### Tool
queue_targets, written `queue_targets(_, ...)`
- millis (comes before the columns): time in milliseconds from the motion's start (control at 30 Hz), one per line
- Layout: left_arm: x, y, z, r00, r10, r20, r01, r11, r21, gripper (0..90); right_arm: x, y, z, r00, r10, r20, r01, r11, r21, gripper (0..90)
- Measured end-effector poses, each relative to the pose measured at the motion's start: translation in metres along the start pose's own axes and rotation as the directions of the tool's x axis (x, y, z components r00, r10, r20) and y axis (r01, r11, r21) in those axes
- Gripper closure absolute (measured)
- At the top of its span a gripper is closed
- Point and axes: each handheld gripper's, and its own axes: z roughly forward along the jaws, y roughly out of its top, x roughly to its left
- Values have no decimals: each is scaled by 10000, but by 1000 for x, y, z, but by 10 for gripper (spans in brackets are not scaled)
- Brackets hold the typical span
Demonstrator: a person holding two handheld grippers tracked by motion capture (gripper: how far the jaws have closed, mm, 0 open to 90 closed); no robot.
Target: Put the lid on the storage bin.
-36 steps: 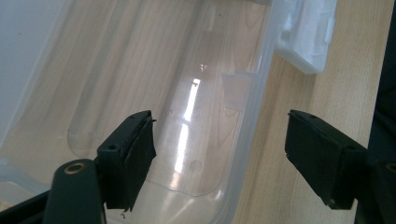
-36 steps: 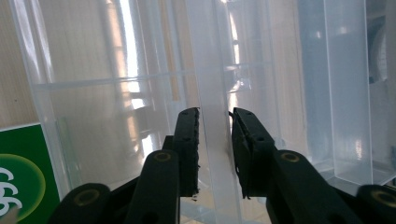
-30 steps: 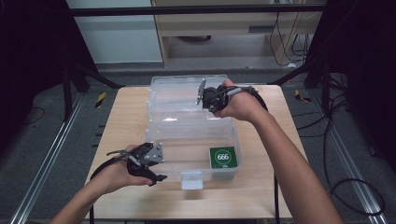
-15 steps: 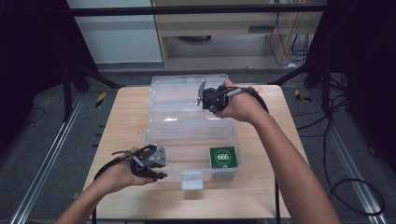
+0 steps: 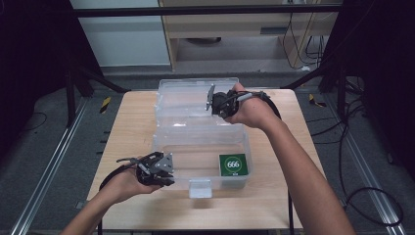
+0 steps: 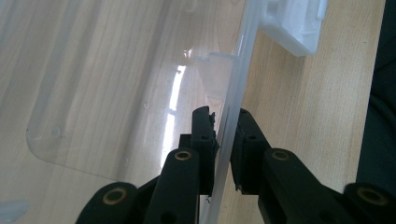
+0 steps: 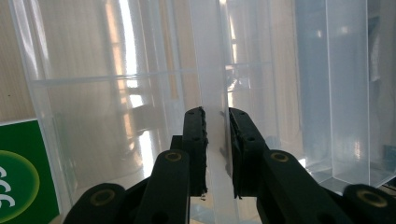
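Looks like a lab or test cell, not a home. Small wooden table [image 5: 132, 127] stands alone on a grey floor [image 5: 44, 161], metal rails [image 5: 46, 176] run along both sides. Black frame bars [image 5: 205, 10] cross overhead, dark curtains [image 5: 29, 58] hang left and right. Loose cables [image 5: 352, 147] trail over the floor, more hang by a bench [image 5: 235, 24] at the back.

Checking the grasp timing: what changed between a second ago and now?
The left gripper has just been closing its jaws onto the near rim of the clear plastic box, and its pads now press the wall from both sides. Neither hand shifted visibly. The right gripper stayed clamped on the lid edge; the box, lid and green 666 pack stayed put on the table.
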Motion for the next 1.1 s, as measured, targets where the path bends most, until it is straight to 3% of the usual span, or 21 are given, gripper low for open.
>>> queue_targets(500,-2,-1,0,9987,-230,-448,226,9997,-80,798,3,3,-9,9987,-22,-500,6,9995,-313,857)
queue_targets(833,-3,-2,1,9975,-468,-528,458,9988,-196,793,14,5,-20,9990,-149,-433,122,9980,-617,864)
queue_targets(1100,-4,-2,2,9970,-537,-556,527,9984,-195,790,31,5,-32,9989,-414,-214,396,9963,-764,863)
